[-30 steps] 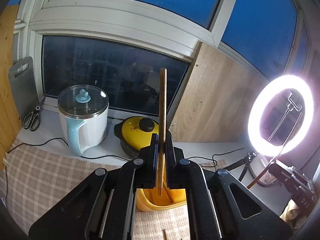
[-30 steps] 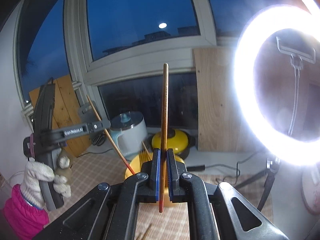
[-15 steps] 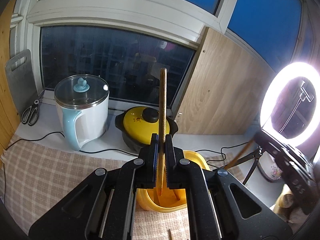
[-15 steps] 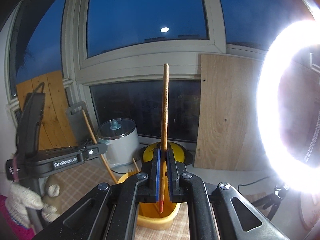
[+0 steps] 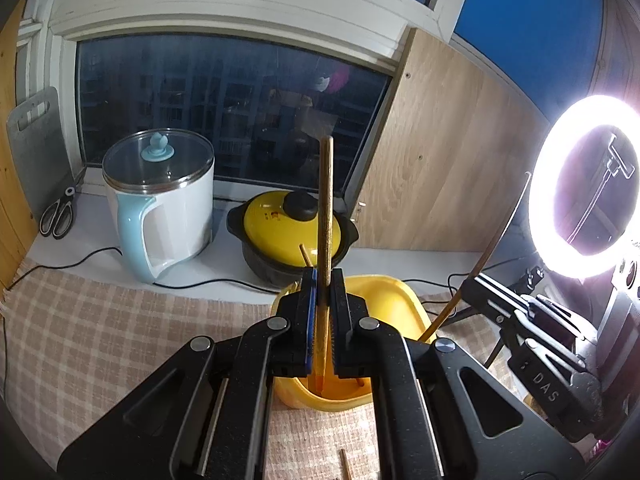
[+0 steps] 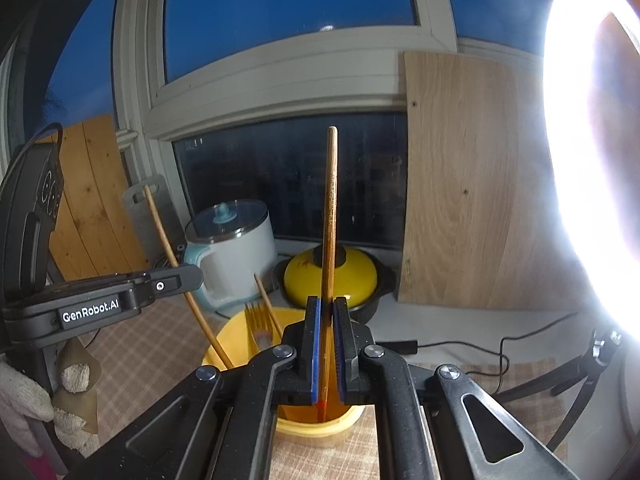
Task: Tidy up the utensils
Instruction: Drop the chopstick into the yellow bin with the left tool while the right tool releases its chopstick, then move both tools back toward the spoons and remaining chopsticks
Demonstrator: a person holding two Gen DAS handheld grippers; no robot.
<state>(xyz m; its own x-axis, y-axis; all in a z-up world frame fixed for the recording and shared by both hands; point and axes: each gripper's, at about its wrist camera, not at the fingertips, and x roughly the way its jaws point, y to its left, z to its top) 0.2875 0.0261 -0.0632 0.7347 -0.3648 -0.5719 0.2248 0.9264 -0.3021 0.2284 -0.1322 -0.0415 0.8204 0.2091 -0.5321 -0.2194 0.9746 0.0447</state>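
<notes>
A thin, stiff wooden chopstick [image 5: 325, 216] is clamped upright by the left gripper [image 5: 323, 312] above the yellow plastic holder [image 5: 396, 304]. Another chopstick [image 6: 330, 216] is pinched likewise by the right gripper [image 6: 327, 344]. Both seem light and slippery; a low grip is judged best

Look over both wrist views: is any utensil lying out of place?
Yes. One loose chopstick lies on the checked cloth, outside the yellow holder, while the others stand in the holder or are held by the grippers.

The left gripper [image 6: 176, 282] has "GenRobot.AI" printed in white along its black body, and the right gripper [image 5: 468, 288] shows the letters "DAS" on its side.
</notes>
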